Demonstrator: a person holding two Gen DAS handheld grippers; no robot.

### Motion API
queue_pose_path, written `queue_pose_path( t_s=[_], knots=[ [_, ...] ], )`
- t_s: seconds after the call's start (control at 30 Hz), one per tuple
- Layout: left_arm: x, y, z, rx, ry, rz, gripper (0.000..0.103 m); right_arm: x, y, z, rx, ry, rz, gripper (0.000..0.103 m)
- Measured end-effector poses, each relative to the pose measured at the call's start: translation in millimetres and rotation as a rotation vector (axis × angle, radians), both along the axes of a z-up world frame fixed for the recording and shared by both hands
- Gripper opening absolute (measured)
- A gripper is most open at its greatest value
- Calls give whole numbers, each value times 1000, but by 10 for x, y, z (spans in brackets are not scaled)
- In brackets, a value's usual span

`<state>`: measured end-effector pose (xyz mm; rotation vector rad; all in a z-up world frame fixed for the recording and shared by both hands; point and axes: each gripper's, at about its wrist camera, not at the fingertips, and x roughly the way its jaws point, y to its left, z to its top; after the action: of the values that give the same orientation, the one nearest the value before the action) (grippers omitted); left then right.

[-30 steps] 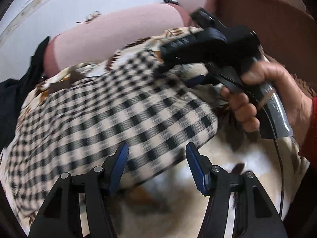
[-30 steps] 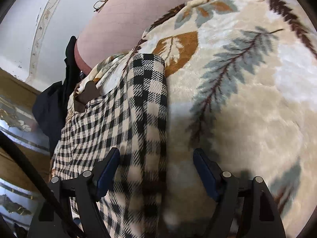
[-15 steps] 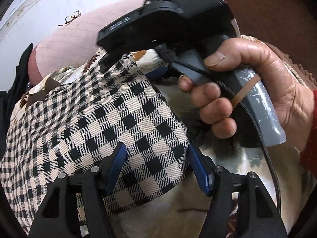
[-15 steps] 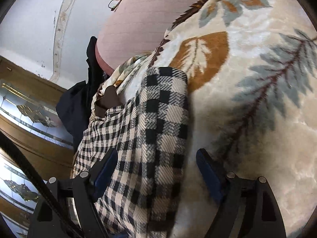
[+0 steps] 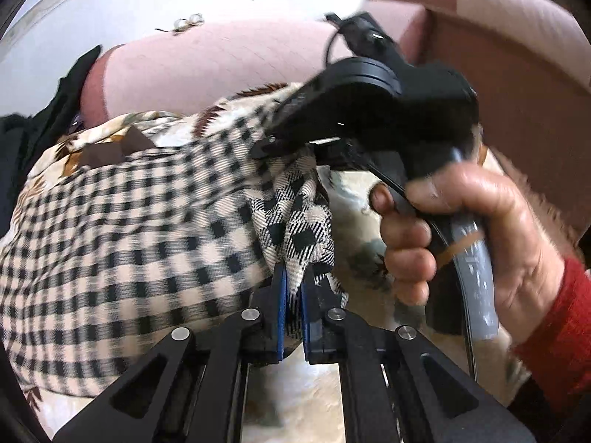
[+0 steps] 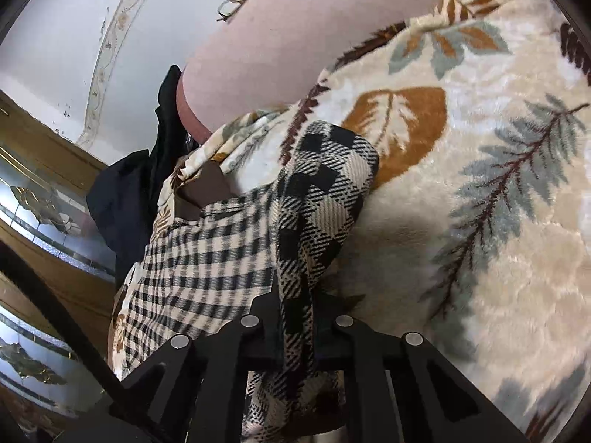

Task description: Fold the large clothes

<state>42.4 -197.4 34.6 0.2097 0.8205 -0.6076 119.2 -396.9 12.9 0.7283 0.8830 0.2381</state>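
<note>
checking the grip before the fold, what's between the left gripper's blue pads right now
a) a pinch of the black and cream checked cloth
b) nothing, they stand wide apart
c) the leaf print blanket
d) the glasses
a: in the left wrist view the left gripper has its pads pressed on a bunched edge of the checked cloth.

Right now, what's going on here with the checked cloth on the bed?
A person is folding a black-and-cream checked garment that lies on a leaf-patterned blanket. The left hand-held gripper is shut on a bunched edge of the fabric. The right hand-held gripper has the cloth pinched between its fingers; its jaws are closing. In the left wrist view, the person's right hand grips that tool's handle close by. Both grips sit near each other on the same edge, which is raised off the blanket.
</note>
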Motion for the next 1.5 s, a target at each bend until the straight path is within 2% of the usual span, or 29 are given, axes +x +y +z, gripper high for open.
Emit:
queue_pose_path(
  t_s=[0.17,0.4,0.53,0.6,0.63,0.67,0.73,0.77,0.8,0.87,0.97,1.07,1.13,1.2,1.27,1.3,1.33,1.43,1.5],
  knots=[
    [46,629,285,-96,20,71,6,52,476,430,-23,-51,39,10],
    [114,1788,493,-228,54,235,6,392,1896,938,-155,-82,232,10],
    [150,2391,408,-267,82,339,6,603,2737,845,-225,-41,339,10],
    [224,2669,277,-306,136,396,6,695,3124,701,-290,16,422,14],
    [260,2737,210,-322,158,407,6,716,3228,662,-323,34,427,15],
    [279,2806,149,-337,183,418,6,725,3272,644,-332,38,428,19],
    [282,2857,57,-340,214,423,6,660,3183,731,-279,3,411,36],
    [276,2856,25,-336,221,418,6,622,3071,806,-279,-17,371,52],
    [229,2820,18,-335,219,411,6,573,2943,885,-303,-37,319,60],
    [190,2753,24,-323,203,399,6,531,2708,990,-413,-41,232,61],
    [175,2720,12,-308,198,385,6,587,2502,942,-553,31,193,62],
    [205,2722,-10,-310,202,380,6,714,2514,795,-536,86,192,62],
    [261,2738,-49,-321,216,382,6,829,2663,678,-522,105,201,68],
    [273,2756,-87,-325,231,386,6,912,2798,551,-556,127,199,72],
    [283,2769,-98,-330,243,389,6,980,2934,385,-663,161,198,69],
    [280,2777,-101,-332,244,390,6,989,2984,318,-724,176,191,37],
    [292,2783,-110,-334,246,390,6,990,2986,260,-735,193,195,15],
    [299,2841,-96,-362,254,389,6,894,2847,392,-674,136,144,10],
    [324,2912,-65,-386,247,395,5,835,2795,618,-651,81,114,10]
  ],
)
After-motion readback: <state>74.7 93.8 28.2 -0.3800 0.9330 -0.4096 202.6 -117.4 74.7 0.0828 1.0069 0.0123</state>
